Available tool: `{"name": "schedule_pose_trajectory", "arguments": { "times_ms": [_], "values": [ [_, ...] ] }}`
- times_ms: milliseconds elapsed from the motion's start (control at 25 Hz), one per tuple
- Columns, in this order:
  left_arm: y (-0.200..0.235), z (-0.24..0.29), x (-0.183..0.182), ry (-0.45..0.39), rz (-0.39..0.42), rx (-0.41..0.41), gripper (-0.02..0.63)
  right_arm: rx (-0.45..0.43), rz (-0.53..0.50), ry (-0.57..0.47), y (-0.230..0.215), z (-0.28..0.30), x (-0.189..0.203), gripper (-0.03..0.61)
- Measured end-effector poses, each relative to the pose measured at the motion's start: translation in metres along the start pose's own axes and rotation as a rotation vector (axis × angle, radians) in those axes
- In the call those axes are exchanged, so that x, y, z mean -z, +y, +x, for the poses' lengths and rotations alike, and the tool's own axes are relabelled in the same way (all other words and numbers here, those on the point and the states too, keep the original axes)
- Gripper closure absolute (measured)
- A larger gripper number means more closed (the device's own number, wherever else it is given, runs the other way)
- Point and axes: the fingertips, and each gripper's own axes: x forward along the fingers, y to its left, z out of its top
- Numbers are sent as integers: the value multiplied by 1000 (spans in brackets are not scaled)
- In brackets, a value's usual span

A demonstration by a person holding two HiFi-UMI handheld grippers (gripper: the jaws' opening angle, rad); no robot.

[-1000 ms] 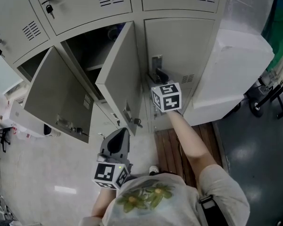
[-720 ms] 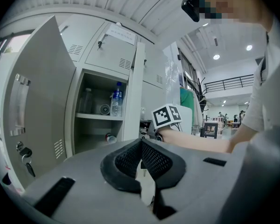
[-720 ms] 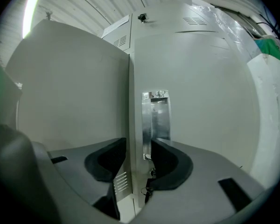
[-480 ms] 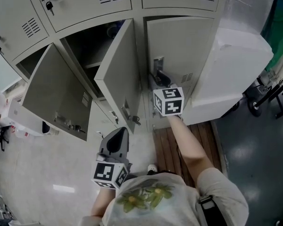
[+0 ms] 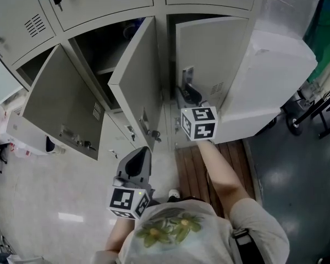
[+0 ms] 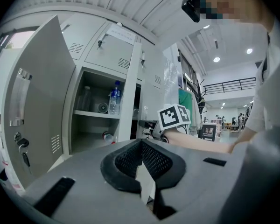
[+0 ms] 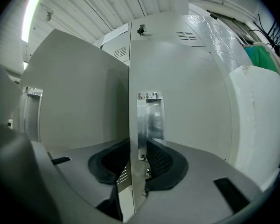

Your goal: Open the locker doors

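Looking steeply down a bank of grey lockers, the head view shows two lower doors swung wide: the left door and the middle door. Next along, the right door stands only a little ajar. It is hinged on its right side, with a bulky white box just beside it. The right gripper, held level at arm's length, is at this door's free left edge. Its jaws have just been closing and clamp that upright edge, one pad on each face, beside the metal latch plate. The pull probably has to come toward the person, swinging rightward around the hinge. The left gripper hangs low near the person's body, well apart from every door, jaws together and empty.
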Motion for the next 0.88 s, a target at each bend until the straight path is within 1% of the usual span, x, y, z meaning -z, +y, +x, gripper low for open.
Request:
{"name": "schedule_pose_trajectory", "arguments": {
  "times_ms": [480,880],
  "values": [
    [-18,13,7,14,0,43,586,-28,-4,-18,-1,-28,1,451],
    [-38,28,7,15,3,115,586,-70,-5,-17,-4,-46,2,451]
  ]
}}
